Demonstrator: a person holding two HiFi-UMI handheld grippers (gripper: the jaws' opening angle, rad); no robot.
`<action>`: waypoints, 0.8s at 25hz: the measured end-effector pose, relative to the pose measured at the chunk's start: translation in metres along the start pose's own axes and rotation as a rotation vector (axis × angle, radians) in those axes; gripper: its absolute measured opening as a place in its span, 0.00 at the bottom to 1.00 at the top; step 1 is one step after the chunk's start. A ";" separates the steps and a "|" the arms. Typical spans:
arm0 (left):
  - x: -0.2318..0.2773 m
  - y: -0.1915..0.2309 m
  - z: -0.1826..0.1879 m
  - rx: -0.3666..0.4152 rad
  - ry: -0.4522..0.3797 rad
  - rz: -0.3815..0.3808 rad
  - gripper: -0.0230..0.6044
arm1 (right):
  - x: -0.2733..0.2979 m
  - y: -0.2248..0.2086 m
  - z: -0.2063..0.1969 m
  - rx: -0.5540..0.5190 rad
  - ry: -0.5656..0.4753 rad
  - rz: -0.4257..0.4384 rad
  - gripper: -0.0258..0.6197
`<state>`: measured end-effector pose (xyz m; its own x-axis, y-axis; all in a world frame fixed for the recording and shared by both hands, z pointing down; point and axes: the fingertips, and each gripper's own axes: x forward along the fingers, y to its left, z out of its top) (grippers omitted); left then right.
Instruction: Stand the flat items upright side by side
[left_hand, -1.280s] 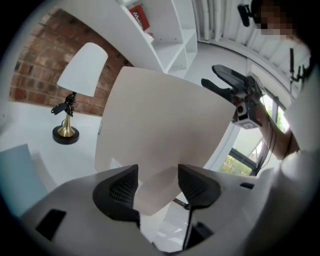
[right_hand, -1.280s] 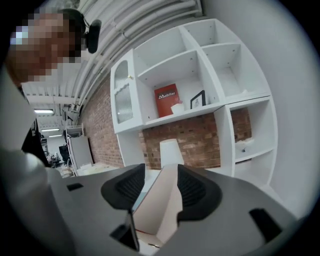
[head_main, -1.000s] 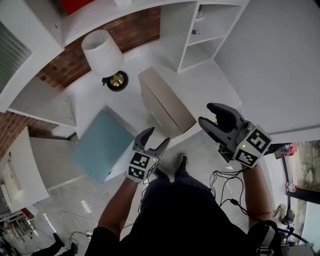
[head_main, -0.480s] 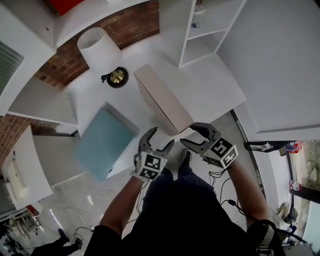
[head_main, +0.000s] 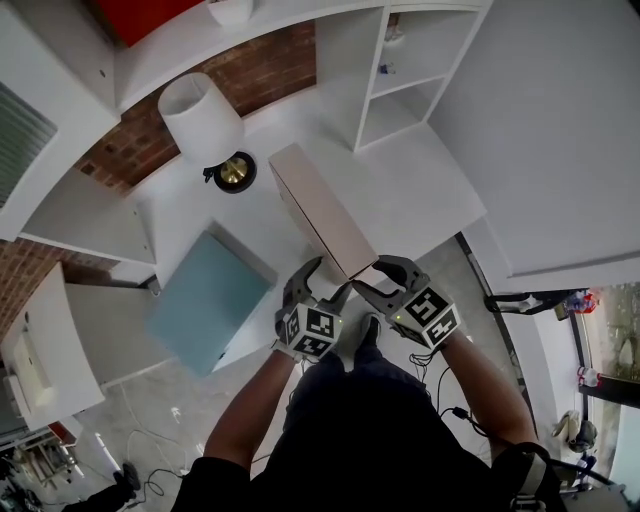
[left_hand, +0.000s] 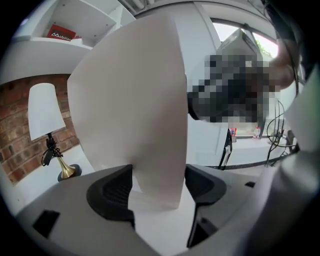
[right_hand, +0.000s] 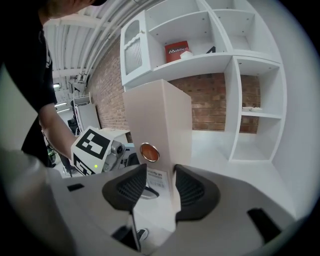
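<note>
A white bench (head_main: 420, 190) stretches below a brick wall (head_main: 270, 60), and at its back stands a lamp (head_main: 205, 115) with a white shade and a brass foot. White open shelves (head_main: 400, 80) rise to the lamp's right, and a grey floor (head_main: 130, 420) strewn with cables lies on the person's side. Just right of the lamp a beige box (head_main: 320, 205) stands on its long edge, running from the lamp's foot toward the person. A teal box (head_main: 205, 300) lies flat at the bench's front edge, nearer the person than the lamp. Both tools meet at the beige box's end farthest from the lamp. The left hand-held gripper (head_main: 327, 277) has just been opening its jaws, which are spread wide and loose around the box's lower corner. The right hand-held gripper (head_main: 378, 272) has just been closing its jaws, and its pads lie against both sides of the narrow end, below a round orange sticker (right_hand: 149, 152).
</note>
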<state>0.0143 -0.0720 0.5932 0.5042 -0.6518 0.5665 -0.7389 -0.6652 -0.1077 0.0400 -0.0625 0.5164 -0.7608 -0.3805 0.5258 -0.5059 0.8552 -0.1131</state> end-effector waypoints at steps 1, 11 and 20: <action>0.001 0.003 0.001 0.003 0.003 0.000 0.54 | 0.001 -0.001 0.001 0.011 0.000 -0.008 0.31; 0.013 0.026 0.008 0.057 0.018 -0.048 0.54 | 0.016 -0.015 0.013 0.071 -0.003 -0.103 0.31; 0.030 0.053 0.022 0.075 0.009 -0.037 0.54 | 0.036 -0.036 0.027 0.103 -0.019 -0.165 0.37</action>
<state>0.0002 -0.1348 0.5865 0.5263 -0.6229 0.5788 -0.6841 -0.7144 -0.1469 0.0198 -0.1165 0.5171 -0.6710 -0.5200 0.5286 -0.6627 0.7402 -0.1132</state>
